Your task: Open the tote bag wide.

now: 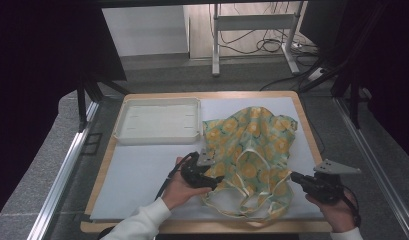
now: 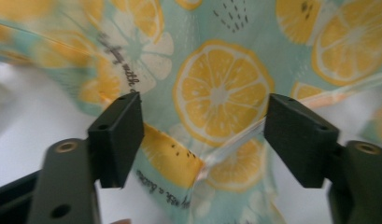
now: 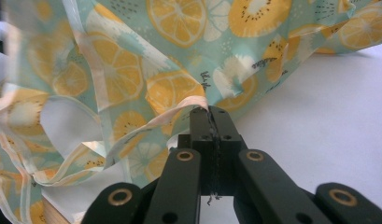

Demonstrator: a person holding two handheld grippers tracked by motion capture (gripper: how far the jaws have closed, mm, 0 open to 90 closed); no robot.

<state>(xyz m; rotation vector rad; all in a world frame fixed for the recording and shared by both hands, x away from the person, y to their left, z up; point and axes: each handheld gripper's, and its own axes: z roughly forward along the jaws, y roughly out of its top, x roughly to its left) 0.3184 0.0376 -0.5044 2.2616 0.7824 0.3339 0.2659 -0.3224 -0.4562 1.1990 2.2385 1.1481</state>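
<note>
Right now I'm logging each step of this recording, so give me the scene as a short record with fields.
work surface: white mat on a wooden table
main item: lemon-print cloth bag, crumpled, handles toward the person
left gripper: open, bag cloth lies between the jaws, pads off it
right gripper: shut on the bag's edge
tray: white, at the mat's far left, nothing in it

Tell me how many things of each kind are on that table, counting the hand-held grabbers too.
Lemon-print fabric bag: 1
White tray: 1
Hand-held grippers: 2, the left gripper open at the bag, the right gripper shut on the bag's edge
Total: 4
</note>
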